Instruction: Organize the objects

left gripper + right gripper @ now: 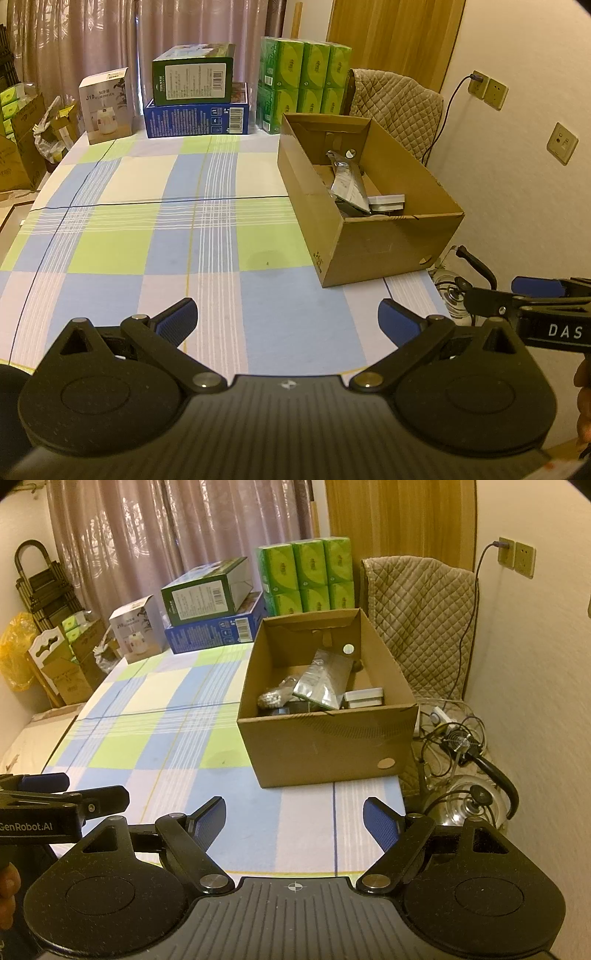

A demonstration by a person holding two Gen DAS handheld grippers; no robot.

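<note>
Left wrist view shows the left gripper (287,320) hanging over the near edge of the checked tablecloth (155,236), its blue-padded fingers (177,322) spread wide with nothing between them. At about two o'clock from it sits the open cardboard box (388,243) on the table's right side, holding a silver foil pouch (349,181) that leans over a flat white box (388,201). The right gripper (294,821) shows in the right wrist view, also spread wide and empty, low over the cloth, with the box at twelve to one o'clock. From this side a clear bag of small pale pieces (273,698) lies at the pouch's nine o'clock inside the box. Along the far edge of the table stand a white humidifier carton (105,107), a green box (194,75) stacked on a blue box (197,120), and green tissue packs (304,83) just behind the cardboard box. A quilted cover (421,627) drapes a chair at the box's two o'clock
</note>
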